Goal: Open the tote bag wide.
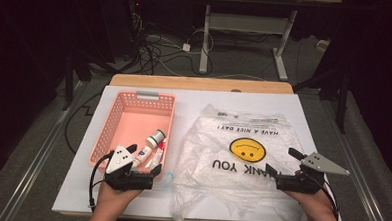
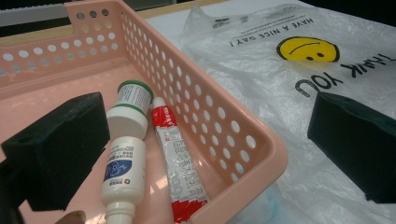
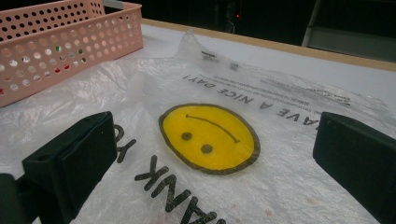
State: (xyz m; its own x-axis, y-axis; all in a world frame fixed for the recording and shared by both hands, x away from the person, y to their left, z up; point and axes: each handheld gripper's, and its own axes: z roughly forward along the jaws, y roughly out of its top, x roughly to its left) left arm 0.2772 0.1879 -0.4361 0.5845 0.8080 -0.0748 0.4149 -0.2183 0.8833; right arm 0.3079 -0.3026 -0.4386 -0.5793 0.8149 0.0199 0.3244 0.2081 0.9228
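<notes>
Medicine bottles [image 2: 125,158] wait in our pink basket [image 1: 114,118], so both grippers, left [image 1: 140,177] and right [image 1: 281,177], hover released beside the plastic bag [image 1: 242,157].

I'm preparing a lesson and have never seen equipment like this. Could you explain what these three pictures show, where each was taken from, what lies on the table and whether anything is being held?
No robot here: a person holds a hand tool with two black fingers in each hand. The high view looks down on the table, with the left gripper and the right gripper near its bottom edge. The other two pictures come from cameras riding on each tool, looking out between its fingers. On the white table stands a pink basket holding a green-capped bottle, a white bottle and a red-and-white tube. Beside it lies a clear plastic bag with a yellow smiley. Both tools are open and hold nothing.
</notes>
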